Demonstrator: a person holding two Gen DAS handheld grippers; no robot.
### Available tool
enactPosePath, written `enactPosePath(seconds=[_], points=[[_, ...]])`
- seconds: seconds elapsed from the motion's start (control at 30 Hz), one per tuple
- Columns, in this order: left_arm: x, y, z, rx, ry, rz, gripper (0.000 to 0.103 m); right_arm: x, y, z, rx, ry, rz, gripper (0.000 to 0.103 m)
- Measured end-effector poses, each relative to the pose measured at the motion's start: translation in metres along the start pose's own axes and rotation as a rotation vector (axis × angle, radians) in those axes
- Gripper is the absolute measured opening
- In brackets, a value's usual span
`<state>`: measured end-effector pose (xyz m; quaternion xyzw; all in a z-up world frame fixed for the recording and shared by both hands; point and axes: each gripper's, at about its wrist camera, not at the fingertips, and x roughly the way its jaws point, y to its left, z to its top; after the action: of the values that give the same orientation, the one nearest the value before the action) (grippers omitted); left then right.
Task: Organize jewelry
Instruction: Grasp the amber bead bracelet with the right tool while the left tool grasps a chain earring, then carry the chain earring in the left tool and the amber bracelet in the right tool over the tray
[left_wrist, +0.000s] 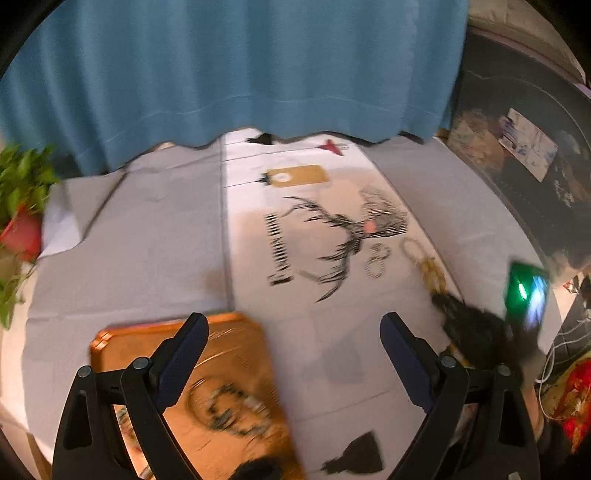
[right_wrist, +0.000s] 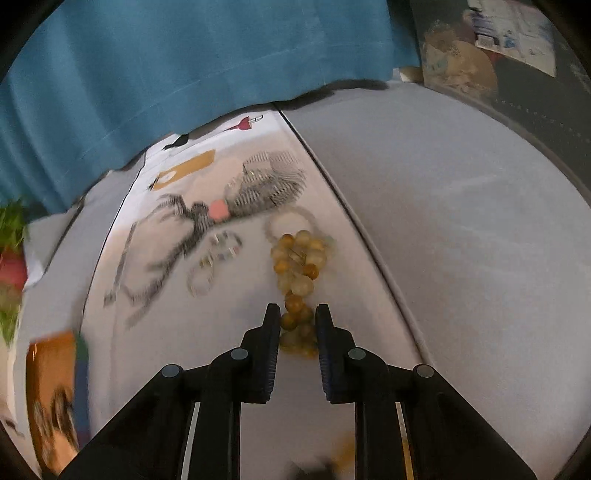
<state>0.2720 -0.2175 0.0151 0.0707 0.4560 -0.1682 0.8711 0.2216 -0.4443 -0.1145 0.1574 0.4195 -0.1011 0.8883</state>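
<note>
R gripper (right_wrist: 296, 317) fingers clamped on amber bead strand (right_wrist: 299, 266); L gripper (left_wrist: 294, 326) fingers wide apart over tray (left_wrist: 236, 354).

beads (right_wrist: 299, 258): glossy amber, translucent | tablecloth (right_wrist: 461, 240): matt cloth | tray (left_wrist: 236, 369): smooth orange-brown wood look

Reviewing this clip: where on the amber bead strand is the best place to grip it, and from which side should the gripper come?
Grip the amber bead strand at its narrow near tail, from above, fingers straddling it. There the beads run in a thin line; farther off they bunch into a wide cluster. The right gripper is already closed on that tail.
</note>
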Motion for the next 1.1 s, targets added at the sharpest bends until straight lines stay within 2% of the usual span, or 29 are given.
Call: enactPosePath(seconds=[0.13,0.23,0.37,0.47,0.53,0.6,0.63,0.73,0.77,0.83,0.87,0.97,1.1], points=[[0.049,-0.031,0.015,0.033,0.078,-0.096,0.092,-0.015,-0.025,-0.013,-0.030,-0.010,0.003,0.013],[0.084,-0.048,0.019,0.039,0.118,-0.134,0.092,-0.019,-0.033,-0.017,-0.045,-0.021,0.019,0.013],[0.119,-0.065,0.024,0.047,0.147,-0.166,0.092,-0.020,-0.042,-0.015,-0.058,-0.029,0.019,0.013],[0.144,-0.071,0.033,0.045,0.175,-0.155,0.091,-0.019,-0.043,-0.014,-0.066,-0.032,0.023,0.013],[0.157,-0.070,0.039,0.026,0.178,-0.139,0.083,-0.018,-0.044,-0.013,-0.072,-0.039,0.022,0.013],[0.170,-0.066,0.043,-0.001,0.196,-0.142,0.060,-0.017,-0.044,-0.012,-0.076,-0.043,0.020,0.013],[0.177,-0.066,0.045,-0.011,0.216,-0.154,0.055,-0.016,-0.044,-0.011,-0.076,-0.045,0.019,0.013],[0.185,-0.075,0.050,0.029,0.221,-0.158,0.050,-0.013,-0.042,-0.007,-0.083,-0.048,0.006,0.013],[0.184,-0.079,0.051,0.054,0.218,-0.139,0.045,-0.011,-0.041,-0.006,-0.088,-0.050,0.001,0.013],[0.185,-0.091,0.051,0.130,0.218,-0.104,0.024,-0.010,-0.038,-0.005,-0.108,-0.051,-0.013,0.013],[0.184,-0.094,0.051,0.152,0.223,-0.108,0.002,-0.009,-0.036,-0.005,-0.119,-0.048,-0.021,0.013],[0.177,-0.088,0.049,0.125,0.263,-0.158,0.002,-0.013,-0.037,-0.004,-0.113,-0.018,-0.009,0.013],[0.140,-0.070,0.041,0.087,0.230,-0.213,0.002,-0.035,-0.036,-0.005,-0.127,-0.027,0.000,0.013]])
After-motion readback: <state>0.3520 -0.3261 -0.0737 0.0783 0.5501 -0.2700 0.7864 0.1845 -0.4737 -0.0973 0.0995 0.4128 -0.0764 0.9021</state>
